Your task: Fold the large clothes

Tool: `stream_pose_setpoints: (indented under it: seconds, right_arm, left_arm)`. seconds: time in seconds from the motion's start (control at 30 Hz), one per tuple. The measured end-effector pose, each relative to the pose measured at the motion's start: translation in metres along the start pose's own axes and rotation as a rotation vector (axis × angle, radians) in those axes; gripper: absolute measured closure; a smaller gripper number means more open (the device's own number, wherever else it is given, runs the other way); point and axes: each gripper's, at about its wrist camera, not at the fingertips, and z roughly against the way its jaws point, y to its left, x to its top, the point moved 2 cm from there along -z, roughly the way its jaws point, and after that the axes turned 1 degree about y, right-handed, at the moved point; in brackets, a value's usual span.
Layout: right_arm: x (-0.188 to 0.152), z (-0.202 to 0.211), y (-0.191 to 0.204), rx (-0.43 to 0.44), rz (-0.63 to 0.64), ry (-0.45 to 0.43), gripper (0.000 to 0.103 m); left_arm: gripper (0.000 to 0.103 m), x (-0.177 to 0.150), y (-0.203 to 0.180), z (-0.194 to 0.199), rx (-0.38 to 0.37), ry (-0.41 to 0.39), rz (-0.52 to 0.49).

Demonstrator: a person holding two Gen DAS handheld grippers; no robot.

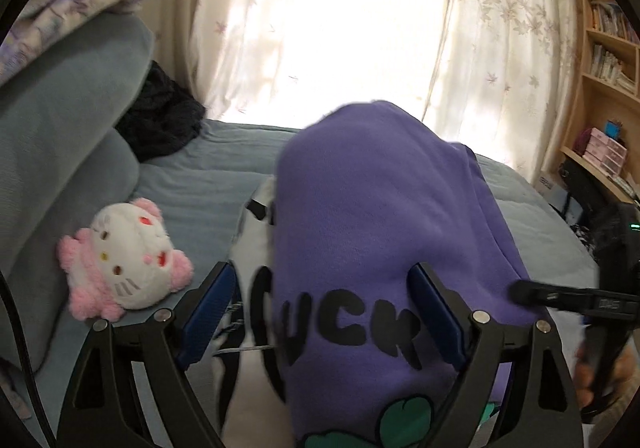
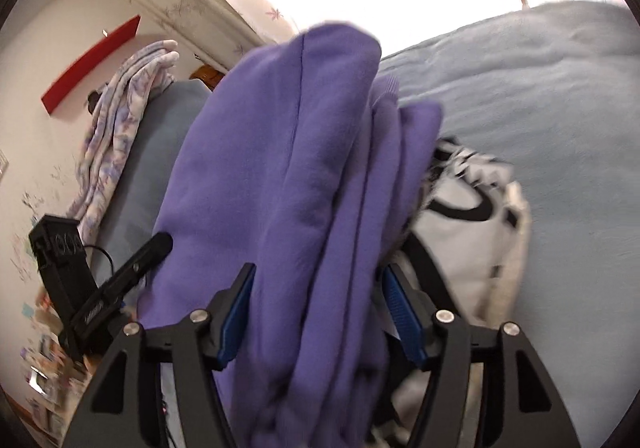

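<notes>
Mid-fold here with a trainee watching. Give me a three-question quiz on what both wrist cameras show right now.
1. True or false: the purple sweatshirt lies partly over a white garment with black print.
2. Which toy rests on the blue-grey bedcover?
A. a teddy bear
B. a pink and white plush cat
C. a rubber duck
3. What lies between the jaws of the right gripper?

Key:
1. True
2. B
3. Folds of the purple sweatshirt
</notes>
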Motion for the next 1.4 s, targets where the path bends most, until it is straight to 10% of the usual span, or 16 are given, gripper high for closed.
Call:
stream_pose_setpoints:
  seconds: [0.17,0.3,0.6,0.77,1.0,1.1,1.4]
  right_arm:
    - [0.003,0.049,0.021,-0.075,0.135,-0.109,0.04]
    - [0.004,0.048,0.043,-0.056,0.17,-0.104,0.079]
    - [-0.016,-0.003,0.049,-0.178,0.197,-0.006,0.102]
    - [-0.016,0.015,0.045,-0.117,0.141,0.011,0.099]
    - [-0.036,0.073,0.054,-0.074,0.095,0.053,0.09]
    - [-0.049,0.116,0.067,-0.067,0.098,0.048,0.067]
    - [-0.105,0.278,0.108,-0.089,0.154,-0.012,0.055]
  left_arm:
    - [0.045,0.012,0.004,0.03,0.029,-0.014,0.039]
    - [0.076,0.008,-0.018,0.033,0.013,0.043,-0.015]
    - [0.081,-0.018,-0.043,-0.001,0.17,0.135,-0.149]
    - [0.077,-0.016,-0.043,0.013,0.155,0.151,-0.071]
    - [0.037,-0.02,-0.06,0.075,0.125,0.134,-0.01]
    - [0.029,-0.025,-0.08,0.12,0.107,0.109,0.01]
    - [0.016,-0.051,-0.168,0.259,0.047,0.04,0.002]
